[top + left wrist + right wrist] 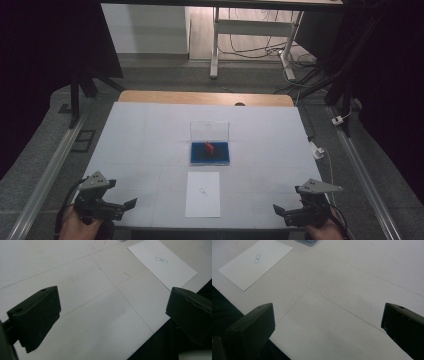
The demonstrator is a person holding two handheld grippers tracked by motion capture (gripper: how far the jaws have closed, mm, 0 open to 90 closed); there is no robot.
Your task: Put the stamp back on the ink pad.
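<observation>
At the table's near edge in the high view, the left claw [131, 203] and right claw [276, 208] wait by the near left and near right corners, both spread and holding nothing, well apart from everything, likely a ready stance. Midway along that edge between them lies a white sheet [203, 194]; just beyond it, toward the table's middle, sits a blue tray [199, 157] with a small red piece [209, 147] in it and a clear lid [209, 129] standing upright at its far rim

In the left gripper view, the jaws gape over bare table [82, 322]; the sheet [162, 266] bears a small printed mark [161, 260]

In the right gripper view, jaws gape likewise, the sheet [254, 263] off toward the near edge
</observation>
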